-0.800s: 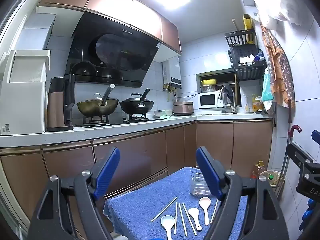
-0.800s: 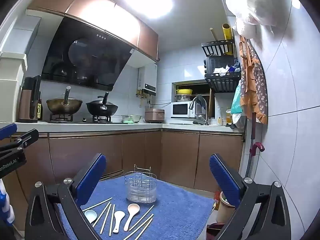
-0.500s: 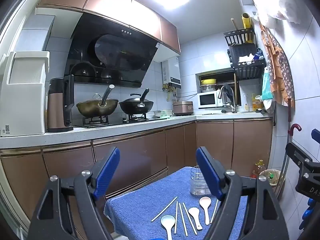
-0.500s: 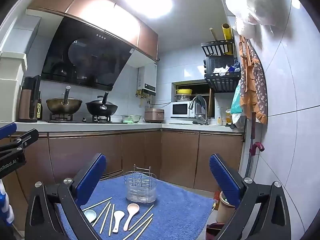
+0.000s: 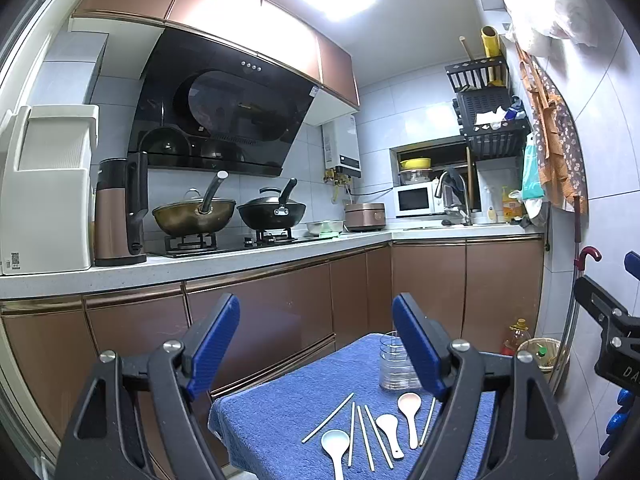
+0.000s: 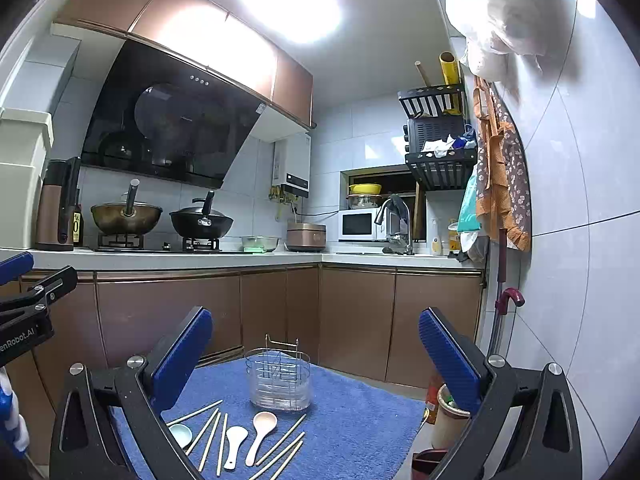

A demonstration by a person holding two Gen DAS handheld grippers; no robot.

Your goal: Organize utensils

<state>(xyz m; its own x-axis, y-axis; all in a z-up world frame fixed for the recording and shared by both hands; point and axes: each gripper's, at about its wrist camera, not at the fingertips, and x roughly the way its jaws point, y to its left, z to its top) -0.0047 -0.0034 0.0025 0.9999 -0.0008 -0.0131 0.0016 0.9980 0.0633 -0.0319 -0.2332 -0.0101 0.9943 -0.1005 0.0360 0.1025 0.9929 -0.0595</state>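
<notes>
Nothing has moved since the earlier frames: both views match, utensils untouched. Left gripper [image 5: 316, 344] fingers stand wide apart, nothing between them; right gripper [image 6: 316, 356] likewise, held level above the tabletop [image 6: 360, 412], which is draped in a blue towel. Spoons [image 6: 262, 426] and chopsticks [image 6: 210, 436] lie loose in a row at the near edge; holder [image 6: 280, 380] stands upright just behind them. Judgement: chopsticks light, stiff, thin, prone to roll; pinch mid-length. Spoons look ceramic, slick, chippable; take by the handle. Towel should damp sliding.
</notes>
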